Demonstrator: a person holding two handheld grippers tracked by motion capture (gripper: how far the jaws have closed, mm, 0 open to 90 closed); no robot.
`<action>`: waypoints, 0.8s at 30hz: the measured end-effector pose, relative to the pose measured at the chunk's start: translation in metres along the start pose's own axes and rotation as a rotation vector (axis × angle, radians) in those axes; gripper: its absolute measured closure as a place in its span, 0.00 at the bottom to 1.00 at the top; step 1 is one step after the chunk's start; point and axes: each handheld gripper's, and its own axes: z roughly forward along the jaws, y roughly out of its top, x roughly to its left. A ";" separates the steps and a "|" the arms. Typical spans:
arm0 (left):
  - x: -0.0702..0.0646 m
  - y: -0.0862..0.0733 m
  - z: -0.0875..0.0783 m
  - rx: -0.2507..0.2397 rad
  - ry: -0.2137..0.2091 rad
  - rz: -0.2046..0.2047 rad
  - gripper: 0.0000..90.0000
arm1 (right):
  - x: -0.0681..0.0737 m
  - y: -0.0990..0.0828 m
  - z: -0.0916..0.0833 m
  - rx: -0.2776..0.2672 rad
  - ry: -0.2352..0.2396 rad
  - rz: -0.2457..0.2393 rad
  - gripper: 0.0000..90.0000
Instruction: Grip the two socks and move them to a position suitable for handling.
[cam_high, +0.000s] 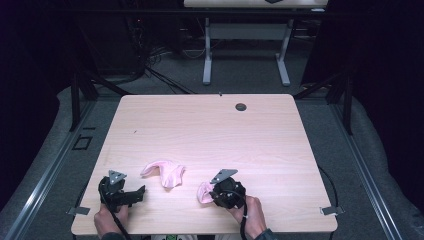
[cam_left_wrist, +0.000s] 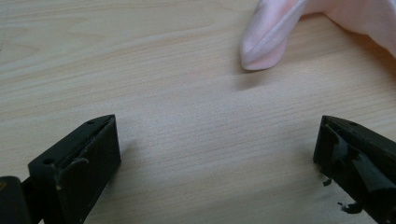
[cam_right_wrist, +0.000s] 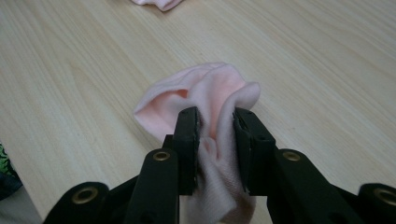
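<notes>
Two pads, right: my right gripper (cam_right_wrist: 215, 126) has its jaws nearly together on a bunch of the held pink sock (cam_right_wrist: 205, 93), cloth pressed between both pads, the rest spilling out ahead and below.
Grip quality: I judge the bite sits on a gathered fold rather than a single edge, so more than one layer is likely caught; a slow lift should show whether the sock hangs free or stays balled.
Held sock, place: near the table's (cam_high: 210, 125) front edge, right of the second pink sock (cam_high: 164, 172), the two well apart.
Left fingers: my left gripper (cam_left_wrist: 217, 154) stands wide open with nothing between the jaws, bare wood under them.
Left, place: left of the second pink sock, whose nearest tip lies ahead of the open jaws, near but not touching.
Next for the left, as I judge it: come in low and take that tip flat, closing on thin cloth, not on the wood.
Sock material: soft knit, fine ribbed weave, pale pink, limp, creasing into rounded folds.
Second sock shape: bent, one narrow rounded end, one wider end.
Table surface: light wood grain, smooth, matt, with a dark round grommet (cam_high: 241, 106) far beyond both socks.
</notes>
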 end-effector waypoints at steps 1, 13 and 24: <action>0.000 0.000 0.000 0.000 0.000 0.000 0.00 | -0.002 -0.001 -0.003 0.000 -0.007 -0.001 0.79; 0.000 0.000 0.000 -0.001 0.001 0.001 0.00 | -0.027 -0.030 -0.012 0.030 -0.028 0.040 0.63; -0.001 0.001 -0.001 0.015 0.001 -0.007 0.01 | -0.049 -0.053 -0.030 -0.036 -0.025 0.149 0.29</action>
